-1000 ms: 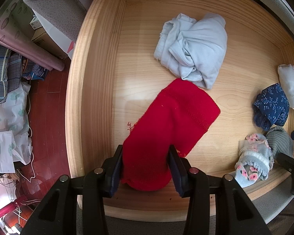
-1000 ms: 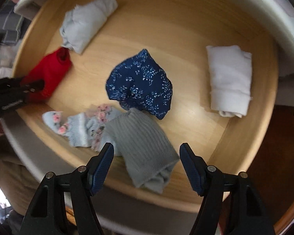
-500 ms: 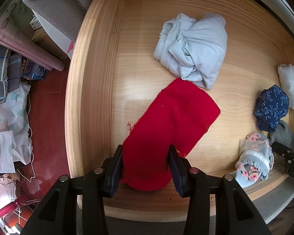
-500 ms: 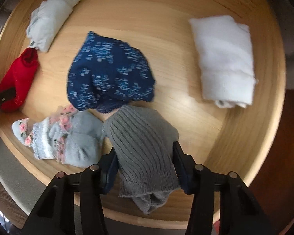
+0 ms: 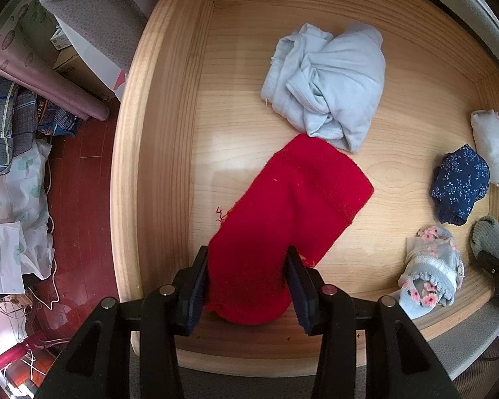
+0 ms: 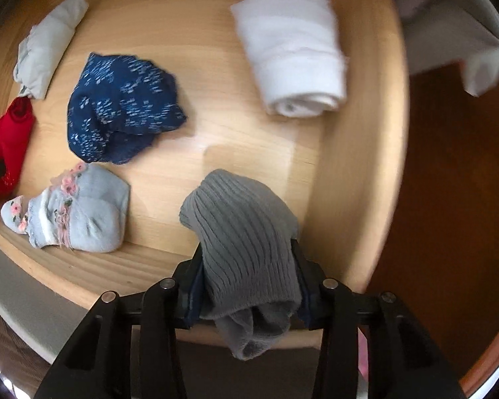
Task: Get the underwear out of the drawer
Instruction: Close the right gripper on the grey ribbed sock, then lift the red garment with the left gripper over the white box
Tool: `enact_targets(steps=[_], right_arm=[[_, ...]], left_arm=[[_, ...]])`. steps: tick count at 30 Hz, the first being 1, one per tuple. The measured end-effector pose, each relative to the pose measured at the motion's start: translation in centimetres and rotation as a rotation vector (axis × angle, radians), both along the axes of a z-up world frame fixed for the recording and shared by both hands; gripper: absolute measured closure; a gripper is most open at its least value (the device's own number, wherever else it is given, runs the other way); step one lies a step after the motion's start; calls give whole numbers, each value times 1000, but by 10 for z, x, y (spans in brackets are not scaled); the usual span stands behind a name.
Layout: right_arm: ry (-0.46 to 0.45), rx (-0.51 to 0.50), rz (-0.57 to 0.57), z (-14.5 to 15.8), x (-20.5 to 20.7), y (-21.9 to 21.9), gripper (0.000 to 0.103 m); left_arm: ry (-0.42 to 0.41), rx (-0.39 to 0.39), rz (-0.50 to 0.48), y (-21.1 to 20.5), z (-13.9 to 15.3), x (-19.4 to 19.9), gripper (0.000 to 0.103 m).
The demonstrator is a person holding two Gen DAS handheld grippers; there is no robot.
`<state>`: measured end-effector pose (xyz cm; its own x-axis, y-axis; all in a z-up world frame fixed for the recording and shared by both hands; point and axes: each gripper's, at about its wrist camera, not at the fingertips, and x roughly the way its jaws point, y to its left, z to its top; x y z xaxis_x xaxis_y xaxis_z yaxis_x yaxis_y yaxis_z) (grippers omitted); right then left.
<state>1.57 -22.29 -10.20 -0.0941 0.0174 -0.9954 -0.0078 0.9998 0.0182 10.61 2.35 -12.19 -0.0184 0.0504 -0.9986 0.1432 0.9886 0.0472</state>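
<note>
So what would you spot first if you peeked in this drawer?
The bright red knit piece jumps out first: it lies near the front left of the wooden drawer, squeezed in the left claw. Next comes the grey ribbed piece, pinched in the right claw near the drawer's right side.

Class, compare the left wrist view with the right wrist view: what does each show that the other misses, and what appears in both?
Left wrist only: the floor clutter beside the drawer and the left hand-held gripper clamped on the red sock.

Right wrist only: the right hand-held gripper shut on the grey ribbed sock.

Both: the wooden drawer, navy patterned bundle, white roll, floral sock and pale blue bundle.
</note>
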Motion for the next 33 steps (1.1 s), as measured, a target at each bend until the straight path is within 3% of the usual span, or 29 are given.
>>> enact_targets(steps=[6, 10, 21, 33], right_arm=[[-18, 6, -12, 3, -1, 3, 64], [-23, 7, -13, 10, 5, 5, 64], [-31, 20, -20, 26, 7, -19, 64], [-23, 14, -14, 19, 13, -10, 64]], left_arm=[[-1, -14, 6, 2, 0, 0, 60], [-5, -42, 28, 8, 2, 1, 66], [-26, -105, 65, 20, 22, -5, 72], [-132, -158, 13, 27, 105, -20, 72]])
